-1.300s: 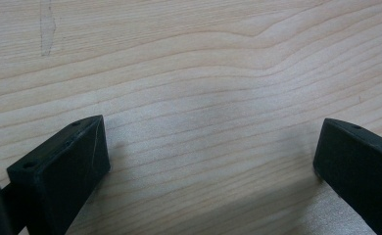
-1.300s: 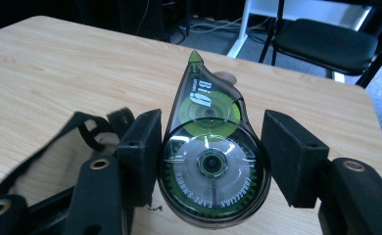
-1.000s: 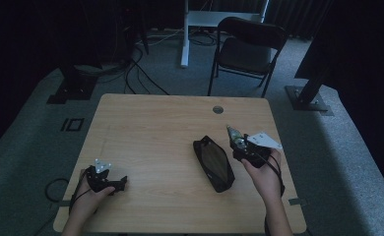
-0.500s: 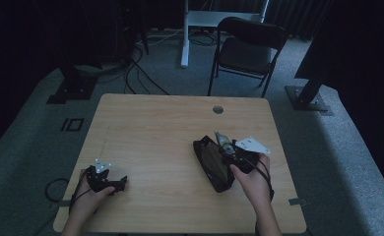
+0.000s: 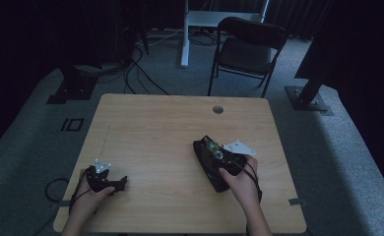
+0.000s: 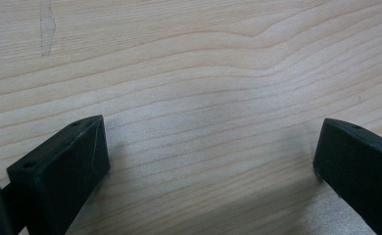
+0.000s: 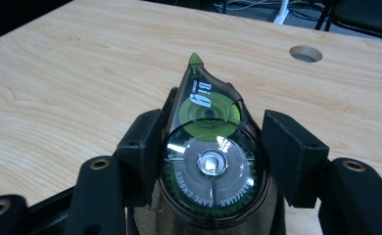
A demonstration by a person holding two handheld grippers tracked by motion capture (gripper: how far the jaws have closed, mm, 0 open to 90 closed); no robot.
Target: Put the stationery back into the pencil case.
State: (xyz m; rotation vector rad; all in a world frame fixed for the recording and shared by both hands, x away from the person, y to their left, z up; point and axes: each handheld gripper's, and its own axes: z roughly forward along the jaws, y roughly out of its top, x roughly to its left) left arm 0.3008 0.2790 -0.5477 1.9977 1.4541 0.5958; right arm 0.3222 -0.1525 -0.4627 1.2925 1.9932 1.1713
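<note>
Pouch (image 5: pixel 210 166) blocks tabletop (image 5: pixel 155 128) centre-right, rest of top free

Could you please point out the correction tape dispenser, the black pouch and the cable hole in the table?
correction tape dispenser (image 7: pixel 209 161): right gripper view, on its clear round hub.
black pouch (image 5: pixel 217 182): high view, on its near end.
cable hole (image 7: pixel 305 53): right gripper view, on its middle.

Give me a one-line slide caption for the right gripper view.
Right gripper shut on a clear correction tape dispenser, green tip forward, above a dark pouch on the wooden table.
</note>
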